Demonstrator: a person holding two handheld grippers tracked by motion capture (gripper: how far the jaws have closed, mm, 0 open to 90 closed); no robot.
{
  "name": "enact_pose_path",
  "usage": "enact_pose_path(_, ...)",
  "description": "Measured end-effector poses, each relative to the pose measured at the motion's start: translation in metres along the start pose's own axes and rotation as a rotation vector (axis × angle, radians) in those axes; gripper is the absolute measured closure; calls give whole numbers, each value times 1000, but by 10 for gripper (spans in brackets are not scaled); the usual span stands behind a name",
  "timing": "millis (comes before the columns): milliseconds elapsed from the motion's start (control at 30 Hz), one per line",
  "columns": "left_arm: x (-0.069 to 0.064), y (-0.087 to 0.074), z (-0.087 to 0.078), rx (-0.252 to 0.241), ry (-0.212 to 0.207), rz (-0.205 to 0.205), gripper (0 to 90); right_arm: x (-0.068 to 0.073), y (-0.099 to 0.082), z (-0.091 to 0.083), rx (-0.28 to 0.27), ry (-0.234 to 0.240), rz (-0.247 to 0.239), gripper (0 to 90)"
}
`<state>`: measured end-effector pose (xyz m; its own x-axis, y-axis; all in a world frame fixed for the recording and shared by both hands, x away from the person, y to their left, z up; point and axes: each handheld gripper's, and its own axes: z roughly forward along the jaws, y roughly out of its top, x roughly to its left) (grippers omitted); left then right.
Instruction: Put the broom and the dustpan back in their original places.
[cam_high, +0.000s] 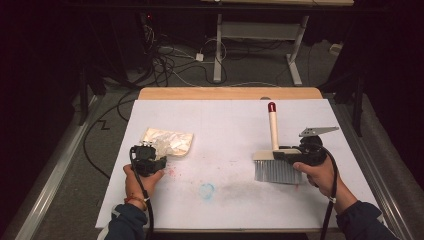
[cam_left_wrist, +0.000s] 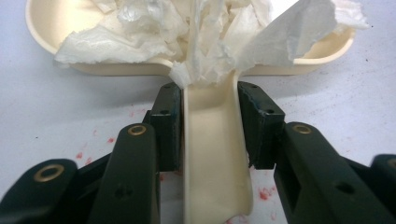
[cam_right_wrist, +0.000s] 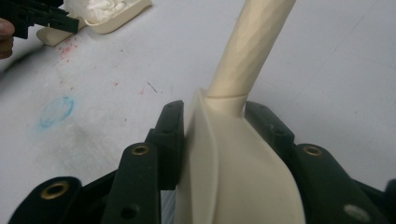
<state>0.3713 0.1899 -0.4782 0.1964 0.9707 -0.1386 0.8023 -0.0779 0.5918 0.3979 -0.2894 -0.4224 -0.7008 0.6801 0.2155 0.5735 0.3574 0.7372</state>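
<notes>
my left gripper (cam_high: 148, 159) clamps the dustpan (cam_high: 167, 142) handle near the tabletop's left edge — my right gripper (cam_high: 300, 153) grips the brush (cam_high: 274, 159) head near its right edge.

The left gripper (cam_left_wrist: 210, 135) looks along its two black jaws, which stand on either side of the cream handle (cam_left_wrist: 214, 168) of a plastic dustpan (cam_left_wrist: 60, 28), their pads against the handle's side walls. The handle runs up the middle to the pan, which lies across the top, holding crumpled white tissue paper (cam_left_wrist: 205, 32) that spills over its near rim and onto the handle's root. Small red specks (cam_left_wrist: 266, 192) dot the white table surface (cam_left_wrist: 70, 112) beside both jaws.
</notes>
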Motion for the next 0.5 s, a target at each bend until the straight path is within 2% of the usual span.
enact_pose_path(300,0,-1,0,0,-1,11,601,-3,1,1,-11,-11,11,591)
enact_pose_path(500,-8,-3,-2,12,-15,34,572,-6,2,1,-19,-12,10,582)
